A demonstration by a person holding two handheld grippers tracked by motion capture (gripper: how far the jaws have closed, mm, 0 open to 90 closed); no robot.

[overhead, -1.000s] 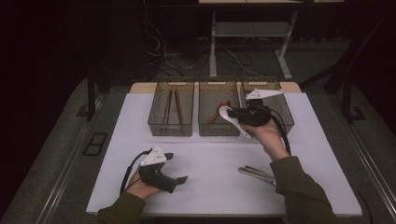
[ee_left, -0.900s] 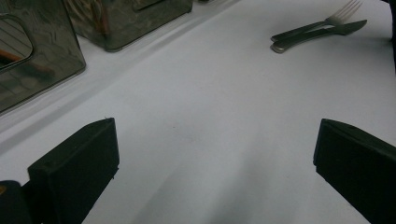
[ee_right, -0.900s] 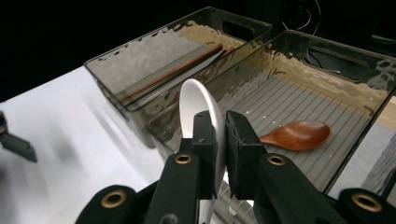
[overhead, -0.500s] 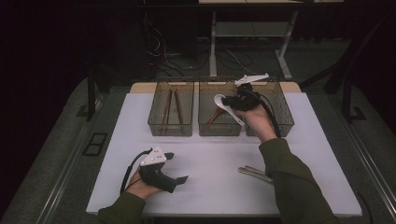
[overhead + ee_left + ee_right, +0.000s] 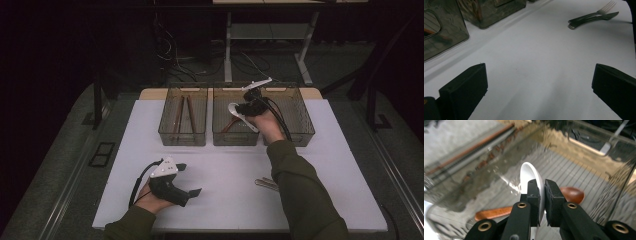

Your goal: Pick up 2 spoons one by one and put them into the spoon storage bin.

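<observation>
While right gripper (image 5: 542, 195) jaws pinch white spoon (image 5: 530, 176) above middle bin (image 5: 220, 136); left gripper (image 5: 536, 90) jaws spread over bare table (image 5: 536, 57).

Right gripper (image 5: 542, 195) fingers pinched together — left gripper (image 5: 536, 87) spread wide

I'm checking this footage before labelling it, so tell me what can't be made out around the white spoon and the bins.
- White plastic spoon: its handle is hidden behind the right gripper in the right gripper view.
- Brown wooden spoon: its middle is hidden by the same gripper.
- Middle clear plastic bin: contents dim and small in the high view.
- Metal fork and knife: partly covered by the green sleeve in the high view.
- Left gripper: cut off by the frame edge in the left gripper view.
</observation>
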